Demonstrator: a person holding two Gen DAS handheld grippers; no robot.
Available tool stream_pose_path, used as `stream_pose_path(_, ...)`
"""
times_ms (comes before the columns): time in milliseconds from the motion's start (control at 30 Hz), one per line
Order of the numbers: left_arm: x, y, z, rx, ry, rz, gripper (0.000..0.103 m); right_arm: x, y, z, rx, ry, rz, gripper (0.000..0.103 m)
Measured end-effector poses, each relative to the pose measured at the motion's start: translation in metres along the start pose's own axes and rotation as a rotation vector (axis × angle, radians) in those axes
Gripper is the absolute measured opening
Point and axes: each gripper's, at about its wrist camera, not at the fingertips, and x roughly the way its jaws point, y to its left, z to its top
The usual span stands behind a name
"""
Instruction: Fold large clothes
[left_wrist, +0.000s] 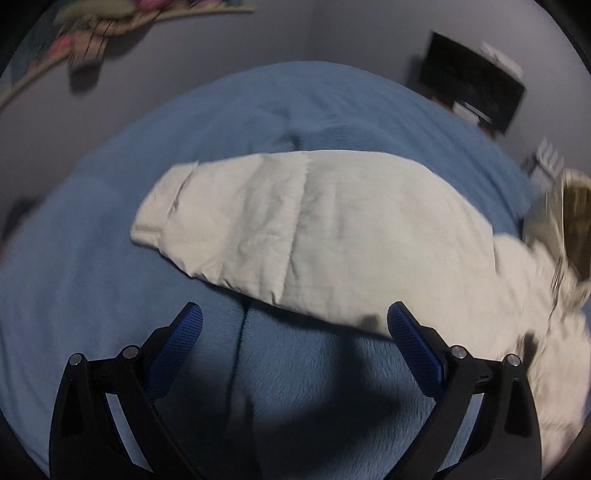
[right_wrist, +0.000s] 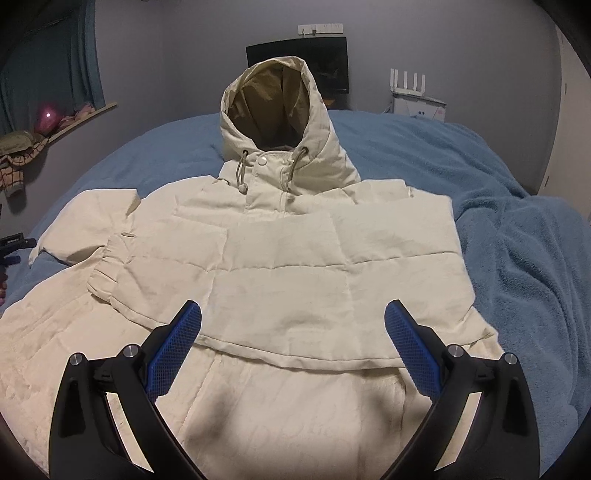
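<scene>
Tools (right_wrist: 293, 314) spread above cream hooded jacket (right_wrist: 295, 251).

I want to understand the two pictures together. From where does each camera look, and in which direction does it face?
Left wrist: sits on the open left gripper above the blue blanket, facing a sleeve of the jacket lying flat; own fingers show.
Right wrist: sits on the open right gripper over the jacket, facing up its front to the hood and the far wall; own fingers show.
Shared: jacket, hood, blanket, black screen.
</scene>
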Motion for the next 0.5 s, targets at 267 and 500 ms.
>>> stream_pose_path(267,0.032,0.024,0.009,-0.210,0.033,-0.127,0.088,0.007,0.001,-0.001,0.000,0.026,-0.011,0.090)
stream_pose_path(500,0.045,0.050,0.014,-0.310,-0.001,-0.139,0.059,0.011,-0.003,-0.001,0.018,0.032,-0.011,0.090)
